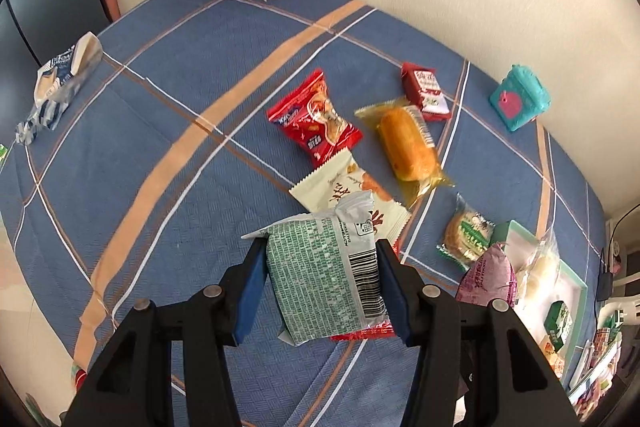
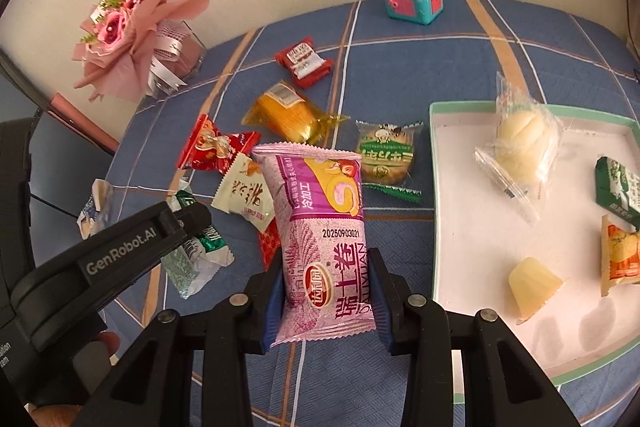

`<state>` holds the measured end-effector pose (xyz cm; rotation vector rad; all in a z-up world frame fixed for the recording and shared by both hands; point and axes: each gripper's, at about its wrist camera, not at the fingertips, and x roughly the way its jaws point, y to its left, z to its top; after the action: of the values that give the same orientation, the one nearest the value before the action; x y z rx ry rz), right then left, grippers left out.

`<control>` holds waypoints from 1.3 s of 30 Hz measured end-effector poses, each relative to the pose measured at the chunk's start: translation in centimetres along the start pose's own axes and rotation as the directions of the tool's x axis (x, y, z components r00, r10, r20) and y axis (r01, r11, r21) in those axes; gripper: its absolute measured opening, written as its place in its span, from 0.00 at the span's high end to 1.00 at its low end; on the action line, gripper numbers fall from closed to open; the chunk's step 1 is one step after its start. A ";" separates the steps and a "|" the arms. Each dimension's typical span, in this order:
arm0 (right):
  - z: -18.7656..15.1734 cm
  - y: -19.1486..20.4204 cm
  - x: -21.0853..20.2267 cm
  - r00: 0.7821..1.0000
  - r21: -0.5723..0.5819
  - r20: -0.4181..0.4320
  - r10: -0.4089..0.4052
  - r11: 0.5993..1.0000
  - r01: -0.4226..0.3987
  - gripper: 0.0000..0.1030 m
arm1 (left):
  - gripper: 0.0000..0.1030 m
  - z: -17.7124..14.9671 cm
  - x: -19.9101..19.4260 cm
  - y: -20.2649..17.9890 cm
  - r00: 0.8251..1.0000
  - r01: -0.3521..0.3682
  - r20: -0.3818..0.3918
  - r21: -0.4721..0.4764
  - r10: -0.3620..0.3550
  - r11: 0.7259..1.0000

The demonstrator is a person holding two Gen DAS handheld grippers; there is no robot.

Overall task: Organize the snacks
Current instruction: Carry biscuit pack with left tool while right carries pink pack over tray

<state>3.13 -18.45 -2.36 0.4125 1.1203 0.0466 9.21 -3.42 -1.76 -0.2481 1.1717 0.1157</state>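
The left gripper (image 1: 322, 269) is clenched on a green-printed snack pack (image 1: 326, 275), held above the blue checked tablecloth (image 1: 160, 131). The right gripper (image 2: 326, 297) grasps a purple snack pack (image 2: 324, 243) between its blue pads, also lifted off the cloth, just beside the white tray (image 2: 472, 227). In the tray lie a bun in clear wrap (image 2: 520, 147) and a jelly cup (image 2: 534, 283).
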 end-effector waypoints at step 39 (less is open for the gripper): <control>2.3 -17.4 -4.2 0.980 0.342 0.042 -0.192 0.925 0.167 0.61 | 0.47 -5.3 2.5 -19.8 0.992 0.114 -0.007 0.440 -0.124 0.891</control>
<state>0.41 -36.22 -3.90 0.6095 1.0892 -0.3252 9.72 -23.95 -3.36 0.0830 1.1258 -0.2554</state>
